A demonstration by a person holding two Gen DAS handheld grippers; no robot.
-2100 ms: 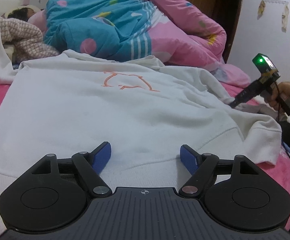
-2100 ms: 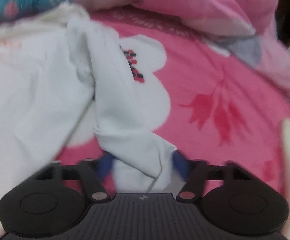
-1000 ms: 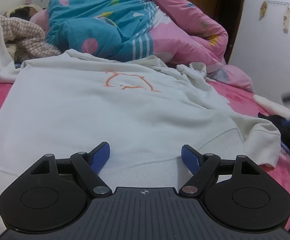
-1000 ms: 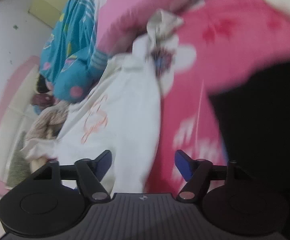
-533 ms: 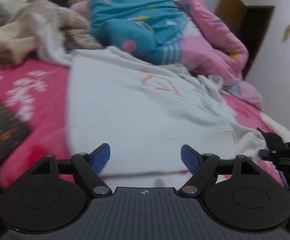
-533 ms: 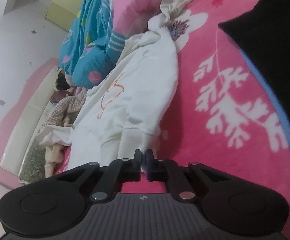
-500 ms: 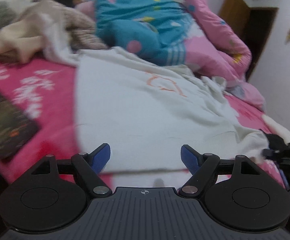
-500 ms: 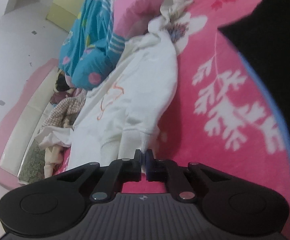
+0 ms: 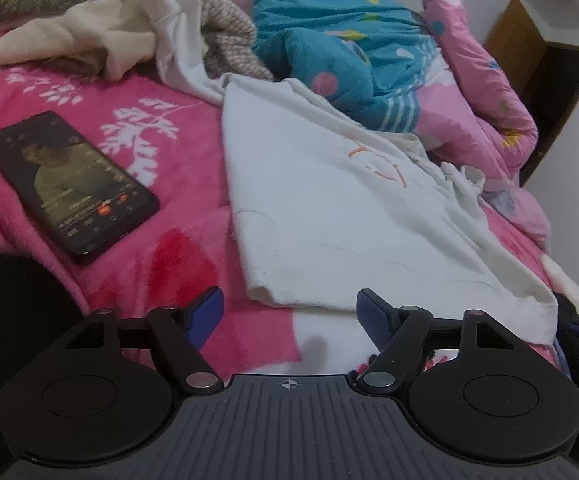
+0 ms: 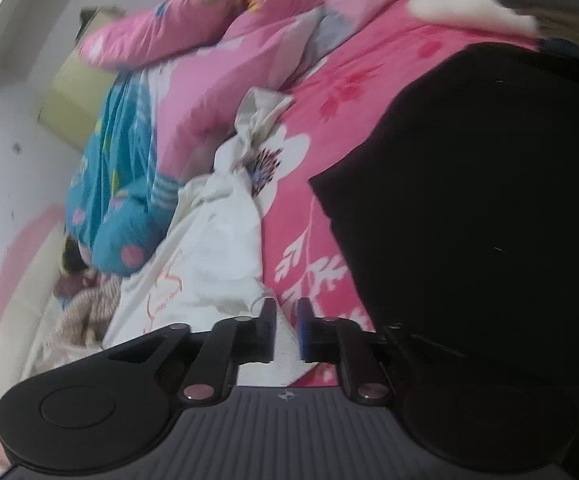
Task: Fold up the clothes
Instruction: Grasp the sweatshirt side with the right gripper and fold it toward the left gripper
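Left gripper [image 9: 289,312] wide open, empty; white sweatshirt [image 9: 329,208] hem corner just ahead between its fingers. Right gripper [image 10: 287,320] jaws narrow, just reopening, white hem fabric in the gap, pads apparently not pressing. We judge it soft, light, floppy: take both hem corners.

The right gripper [image 10: 287,330] has just been opening; its fingers [image 10: 267,328] stand narrowly apart, white sweatshirt [image 10: 213,264] hem between them, over the pink bed [image 10: 353,92], beside black cloth [image 10: 489,220].
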